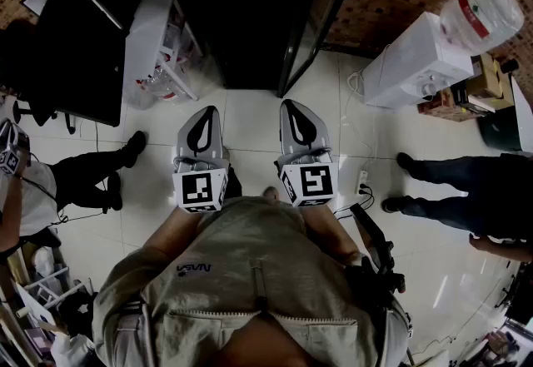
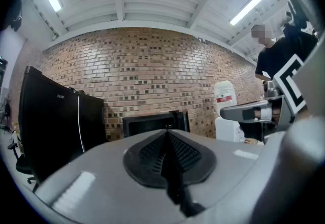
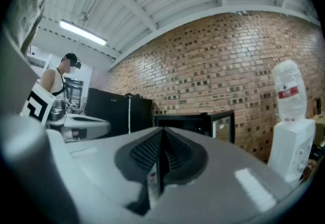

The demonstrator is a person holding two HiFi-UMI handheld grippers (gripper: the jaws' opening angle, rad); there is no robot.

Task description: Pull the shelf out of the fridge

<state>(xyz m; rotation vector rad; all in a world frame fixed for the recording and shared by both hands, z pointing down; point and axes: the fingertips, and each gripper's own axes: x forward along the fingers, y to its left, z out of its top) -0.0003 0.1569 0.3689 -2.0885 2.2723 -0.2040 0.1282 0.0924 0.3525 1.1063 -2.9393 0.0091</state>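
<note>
The left hand-held gripper (image 1: 207, 113) and right hand-held gripper (image 1: 290, 105) are both closed tight on nothing, held at the person's chest. Ahead on the tile floor (image 1: 250, 120) stands the small black fridge (image 1: 241, 16), its door (image 1: 321, 16) open. The interior is too dark to show the shelf, which is probably light, rigid and thin, and best pinched at its front edge.

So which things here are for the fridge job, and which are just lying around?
For the job:
- small black fridge
- its open door
- left gripper, shut and empty
- right gripper, shut and empty

Just lying about:
- water dispenser
- tall black unit
- power strip
- cardboard boxes
</note>
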